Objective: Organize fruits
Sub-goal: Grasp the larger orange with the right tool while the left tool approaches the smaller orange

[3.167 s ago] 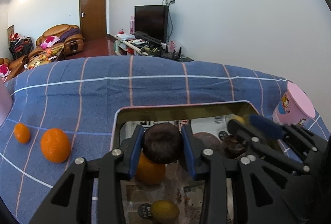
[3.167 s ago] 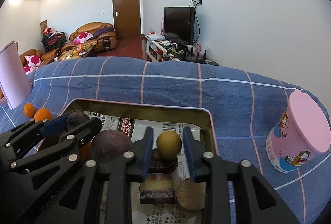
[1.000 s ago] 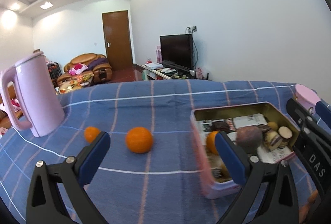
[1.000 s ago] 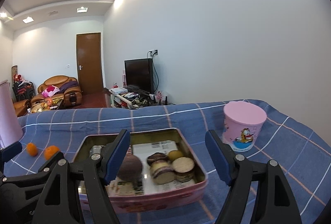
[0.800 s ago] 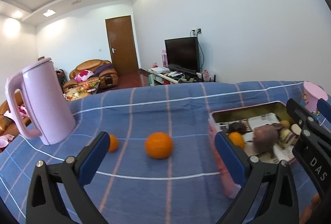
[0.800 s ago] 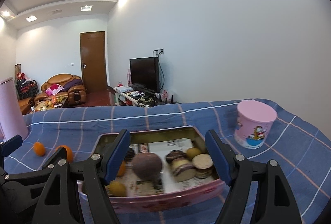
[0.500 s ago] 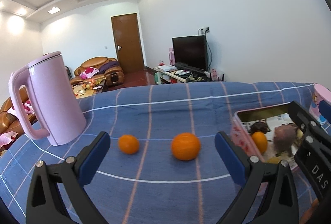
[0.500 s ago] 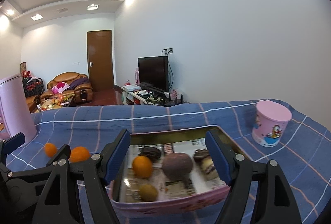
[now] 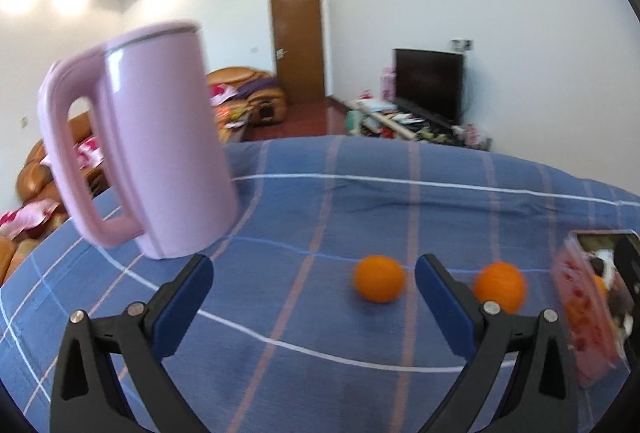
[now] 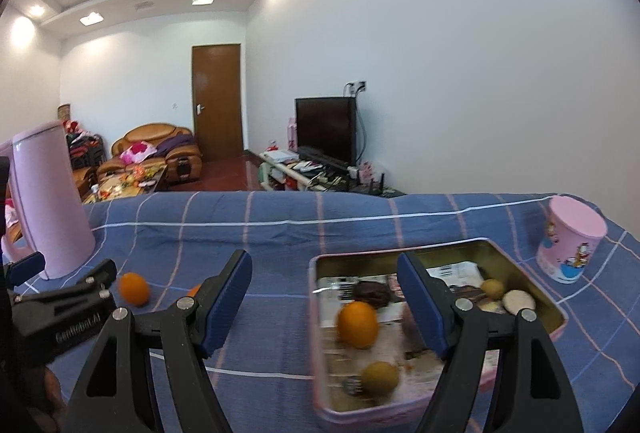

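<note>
1. your left gripper (image 9: 314, 291) has its fingers spread wide with nothing between them, aimed at the blue checked cloth on the tabletop (image 9: 360, 201) just left of the tin (image 9: 592, 313).
2. two oranges wait loose on that cloth, both left of the tin: the nearer orange (image 9: 499, 287) just beside it, the farther orange (image 9: 378, 283) one step further out. judging by the task, they belong in the tin.
3. your right gripper (image 10: 325, 299) is also wide and holds nothing; it hangs over the tin's left edge.
4. inside the tin (image 10: 520, 257) sit an orange fruit (image 10: 357, 324), a yellow-green fruit (image 10: 379, 378) and darker pieces, on printed paper.
5. the pink kettle (image 9: 160, 145) stands far left of the tin, so it likely won't hinder your reach.
</note>
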Action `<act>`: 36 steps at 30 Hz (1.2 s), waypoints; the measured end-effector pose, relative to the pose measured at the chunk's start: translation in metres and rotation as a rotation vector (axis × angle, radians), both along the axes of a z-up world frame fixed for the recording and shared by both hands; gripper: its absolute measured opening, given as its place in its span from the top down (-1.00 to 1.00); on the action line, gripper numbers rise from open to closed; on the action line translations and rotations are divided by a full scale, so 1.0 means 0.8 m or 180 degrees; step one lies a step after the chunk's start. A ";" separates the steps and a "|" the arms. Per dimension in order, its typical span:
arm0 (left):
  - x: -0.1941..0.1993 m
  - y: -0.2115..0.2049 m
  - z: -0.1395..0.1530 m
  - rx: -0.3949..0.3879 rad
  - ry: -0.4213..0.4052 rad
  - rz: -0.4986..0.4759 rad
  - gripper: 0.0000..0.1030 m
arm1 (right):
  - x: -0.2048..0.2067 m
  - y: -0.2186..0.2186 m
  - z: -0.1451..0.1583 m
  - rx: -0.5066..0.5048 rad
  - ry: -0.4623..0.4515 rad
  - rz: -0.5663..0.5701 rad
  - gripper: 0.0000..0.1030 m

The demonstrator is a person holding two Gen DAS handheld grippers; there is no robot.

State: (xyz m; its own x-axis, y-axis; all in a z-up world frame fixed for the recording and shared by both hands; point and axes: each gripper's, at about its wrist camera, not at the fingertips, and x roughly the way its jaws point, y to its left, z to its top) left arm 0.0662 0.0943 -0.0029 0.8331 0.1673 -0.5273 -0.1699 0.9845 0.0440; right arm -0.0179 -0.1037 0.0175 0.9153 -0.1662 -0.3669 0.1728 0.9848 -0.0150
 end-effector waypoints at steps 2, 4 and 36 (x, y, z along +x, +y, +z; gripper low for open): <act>0.007 0.012 -0.003 -0.0007 0.0052 0.0114 -1.00 | 0.013 0.014 -0.003 -0.0024 0.0100 0.0080 -0.48; 0.012 0.025 -0.004 -0.0001 0.0098 0.0221 -1.00 | 0.027 0.028 -0.006 -0.0026 0.0224 0.0169 -0.48; 0.031 0.042 -0.010 -0.0269 0.0233 -0.0129 -1.00 | 0.056 0.057 -0.011 0.0211 0.0414 0.0345 0.07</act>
